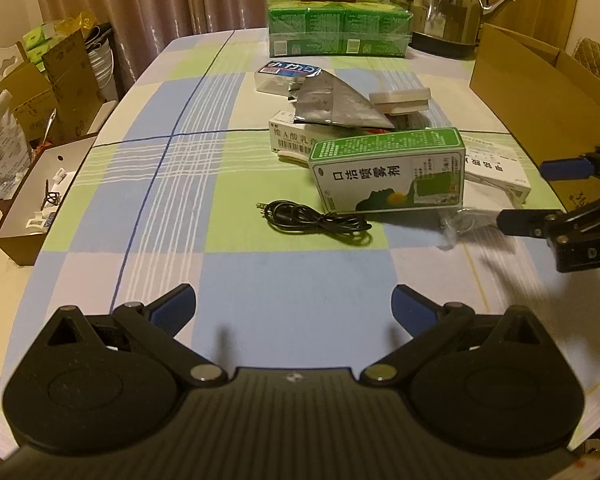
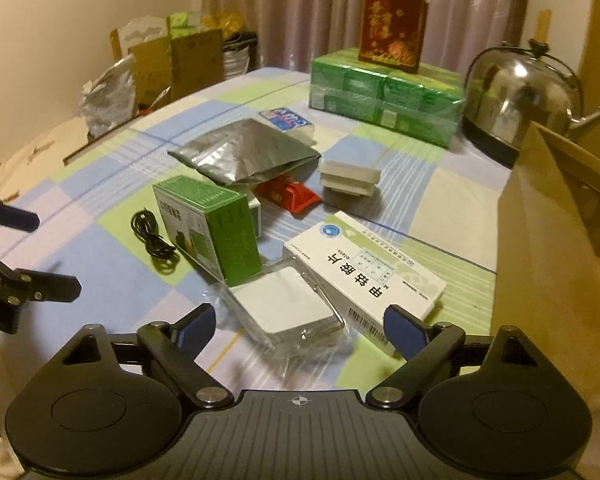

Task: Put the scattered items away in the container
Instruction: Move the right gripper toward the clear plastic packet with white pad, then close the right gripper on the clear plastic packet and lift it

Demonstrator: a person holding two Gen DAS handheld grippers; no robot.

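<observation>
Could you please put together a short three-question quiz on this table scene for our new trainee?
1. True or false: the black cable lies inside the cardboard box.
2. Which item sits nearest between the fingers of the right gripper? A) the clear-wrapped white pad B) the steel kettle C) the silver foil pouch
3. Fill in: the red box stands on top of the ____ pack.

Key
1. False: it lies on the tablecloth beside the green carton.
2. A; neither finger touches it.
3. Green.
</observation>
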